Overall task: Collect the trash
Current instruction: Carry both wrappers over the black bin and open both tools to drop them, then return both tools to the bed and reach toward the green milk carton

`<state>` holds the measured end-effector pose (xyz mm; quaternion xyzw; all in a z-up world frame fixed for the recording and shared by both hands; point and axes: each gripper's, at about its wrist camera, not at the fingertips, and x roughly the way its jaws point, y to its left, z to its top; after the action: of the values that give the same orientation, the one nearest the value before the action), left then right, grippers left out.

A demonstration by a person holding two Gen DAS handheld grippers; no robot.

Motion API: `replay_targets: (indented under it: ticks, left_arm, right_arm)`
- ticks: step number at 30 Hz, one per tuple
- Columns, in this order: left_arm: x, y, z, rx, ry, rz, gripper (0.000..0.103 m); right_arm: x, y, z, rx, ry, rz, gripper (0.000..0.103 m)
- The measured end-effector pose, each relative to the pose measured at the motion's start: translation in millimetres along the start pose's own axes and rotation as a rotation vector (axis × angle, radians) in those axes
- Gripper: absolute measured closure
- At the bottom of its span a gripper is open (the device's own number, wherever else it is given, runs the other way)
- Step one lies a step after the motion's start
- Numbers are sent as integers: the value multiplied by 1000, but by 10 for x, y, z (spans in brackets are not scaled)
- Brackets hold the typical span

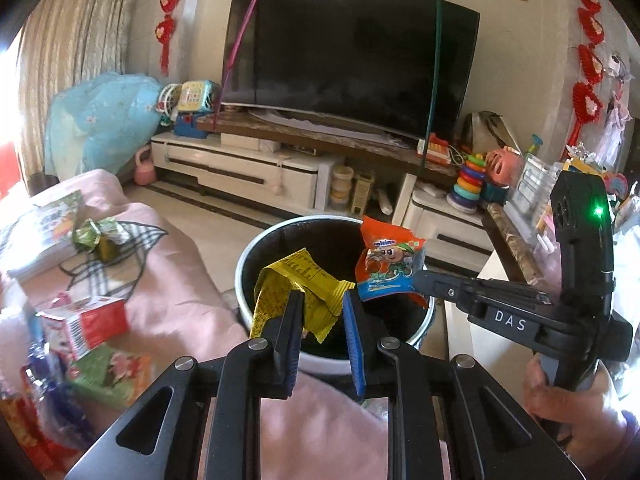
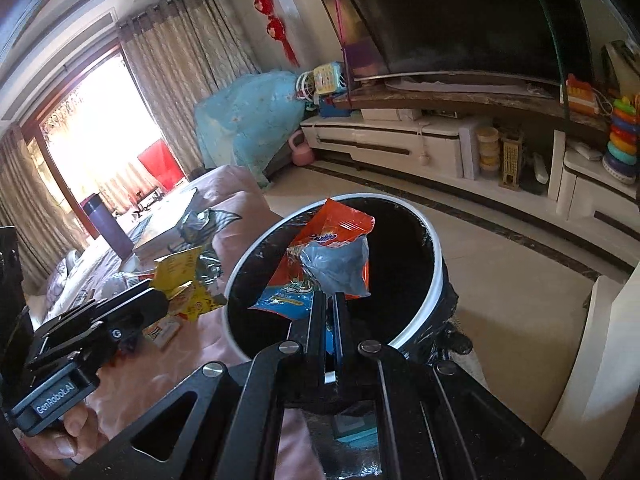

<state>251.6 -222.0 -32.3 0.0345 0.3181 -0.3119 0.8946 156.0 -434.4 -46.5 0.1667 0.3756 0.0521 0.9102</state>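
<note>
A round white bin (image 1: 248,256) with a black liner stands on the floor beside a table covered in pink cloth; it also shows in the right wrist view (image 2: 436,280). My left gripper (image 1: 322,300) is open over the bin's near rim, and a crumpled yellow wrapper (image 1: 296,292) hangs against its left finger. My right gripper (image 2: 329,300) is shut on an orange and blue snack bag (image 2: 328,236) and holds it above the bin's mouth. The bag also shows in the left wrist view (image 1: 388,268), at the tip of the right gripper (image 1: 420,280).
The pink-clothed table (image 1: 168,288) holds a red and white carton (image 1: 86,322), a green wrapper (image 1: 98,234), a book (image 1: 44,228) and other packets. A purple cup (image 2: 108,224) stands further back. A TV cabinet (image 1: 240,164) with toys lines the far wall.
</note>
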Motion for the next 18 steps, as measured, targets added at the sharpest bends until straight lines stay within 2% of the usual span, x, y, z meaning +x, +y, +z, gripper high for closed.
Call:
replay_targets:
  ticks: [9, 10, 11, 12, 14, 18]
  left_arm:
    - [439, 18, 213, -16, 43, -18, 82]
    - [472, 23, 228, -17, 51, -17, 81]
    - [494, 22, 233, -22, 52, -7, 78]
    - [494, 12, 234, -26, 55, -5, 68]
    - [468, 5, 213, -33, 54, -2, 55]
    - [337, 2, 150, -44, 44, 21, 38]
  right_arm:
    - [174, -110, 127, -13, 35, -19, 100]
    - [185, -112, 132, -14, 37, -18, 96]
    - [203, -119, 138, -15, 40, -21, 95]
    - [224, -133, 143, -15, 44, -28, 94]
    - [256, -160, 149, -3, 51, -27, 91]
    - [230, -210, 126, 26, 42, -20, 66]
